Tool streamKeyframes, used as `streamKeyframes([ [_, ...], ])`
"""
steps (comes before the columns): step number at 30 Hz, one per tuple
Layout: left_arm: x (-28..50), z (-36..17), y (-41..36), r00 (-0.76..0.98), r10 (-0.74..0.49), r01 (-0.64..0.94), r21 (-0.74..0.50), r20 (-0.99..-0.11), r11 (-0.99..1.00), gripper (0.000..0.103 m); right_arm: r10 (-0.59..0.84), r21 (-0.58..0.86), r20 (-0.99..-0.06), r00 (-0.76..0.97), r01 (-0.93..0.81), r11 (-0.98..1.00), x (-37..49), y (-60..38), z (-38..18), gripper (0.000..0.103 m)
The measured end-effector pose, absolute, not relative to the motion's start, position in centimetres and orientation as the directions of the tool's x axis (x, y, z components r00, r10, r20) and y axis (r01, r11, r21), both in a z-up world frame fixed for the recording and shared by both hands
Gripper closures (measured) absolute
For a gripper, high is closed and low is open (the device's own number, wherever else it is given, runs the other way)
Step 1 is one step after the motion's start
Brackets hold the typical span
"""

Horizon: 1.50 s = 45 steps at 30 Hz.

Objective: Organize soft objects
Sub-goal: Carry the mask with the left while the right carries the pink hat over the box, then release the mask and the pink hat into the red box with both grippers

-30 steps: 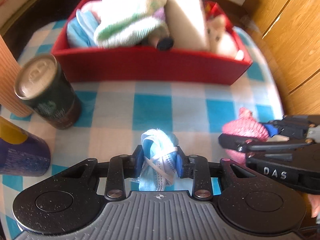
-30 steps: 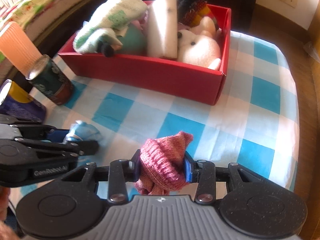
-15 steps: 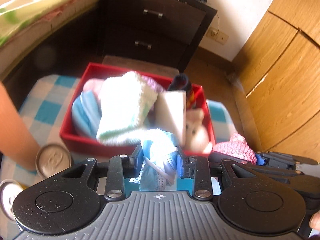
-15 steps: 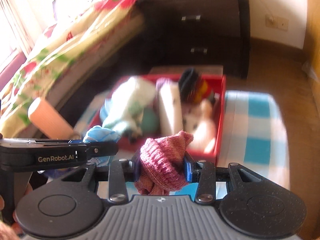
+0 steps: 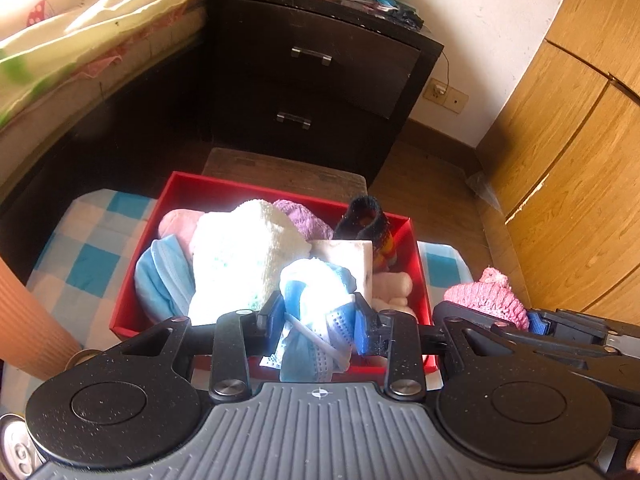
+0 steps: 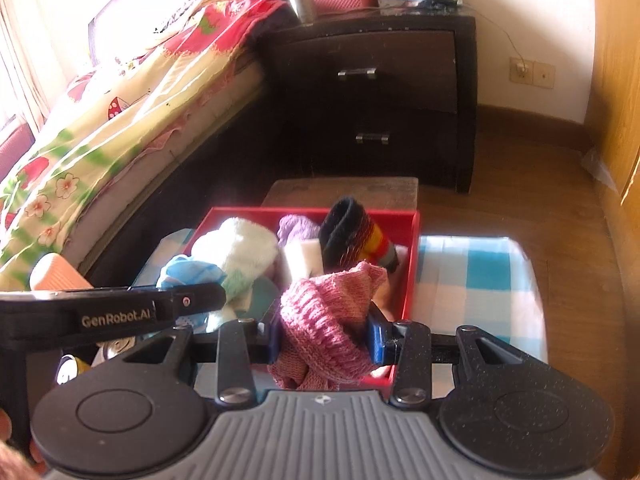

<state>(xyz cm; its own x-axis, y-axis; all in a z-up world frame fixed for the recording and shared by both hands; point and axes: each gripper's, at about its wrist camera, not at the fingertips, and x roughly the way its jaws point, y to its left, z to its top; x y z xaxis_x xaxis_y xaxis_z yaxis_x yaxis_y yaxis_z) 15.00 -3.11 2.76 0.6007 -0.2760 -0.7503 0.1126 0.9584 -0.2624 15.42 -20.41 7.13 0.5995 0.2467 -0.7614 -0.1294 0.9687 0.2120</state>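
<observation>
My left gripper (image 5: 318, 322) is shut on a crumpled blue face mask (image 5: 316, 300) and holds it in the air above the near side of the red box (image 5: 168, 196). My right gripper (image 6: 326, 338) is shut on a pink knitted hat (image 6: 328, 320), raised over the box's near right corner (image 6: 414, 264). The box is full of soft things: a white towel (image 5: 240, 256), a white sponge (image 5: 348, 252), a striped sock (image 6: 352, 240), a plush toy (image 5: 394, 286). Each gripper shows in the other's view, the left gripper (image 6: 120, 312) and the right gripper (image 5: 560, 332).
The box stands on a blue-and-white checked cloth (image 6: 476, 276). An orange ribbed cup (image 5: 28, 320) and a can (image 5: 14, 448) stand at the left. A dark nightstand (image 5: 320, 76), a bed (image 6: 120, 120) and a wooden wardrobe (image 5: 580, 140) lie beyond.
Both grippers have lifted their loads off the cloth and risen toward the box. The views now look down on the box from higher up.
</observation>
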Motion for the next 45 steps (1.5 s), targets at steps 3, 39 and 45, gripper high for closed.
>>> streamKeyframes([
  [3, 15.5, 2.6, -3.3, 0.608, -0.26, 0.109, -0.245, -0.75, 0.963, 0.068, 0.239, 0.197, -0.756, 0.61, -0.136, 0.971, 16.0, -20.2, 7.0, 0.085],
  [39, 19.7, 0.3, -5.3, 0.646, -0.126, 0.08, -0.097, -0.753, 0.992, 0.039, 0.128, 0.125, -0.777, 0.617, -0.048, 0.991, 21.6, -20.2, 1.9, 0.077],
  [45, 19.4, 1.0, -5.2, 0.66, -0.123, 0.079, -0.095, -0.741, 0.992, 0.032, 0.132, 0.142, -0.769, 0.625, -0.033, 0.989, 21.6, -20.7, 2.2, 0.074],
])
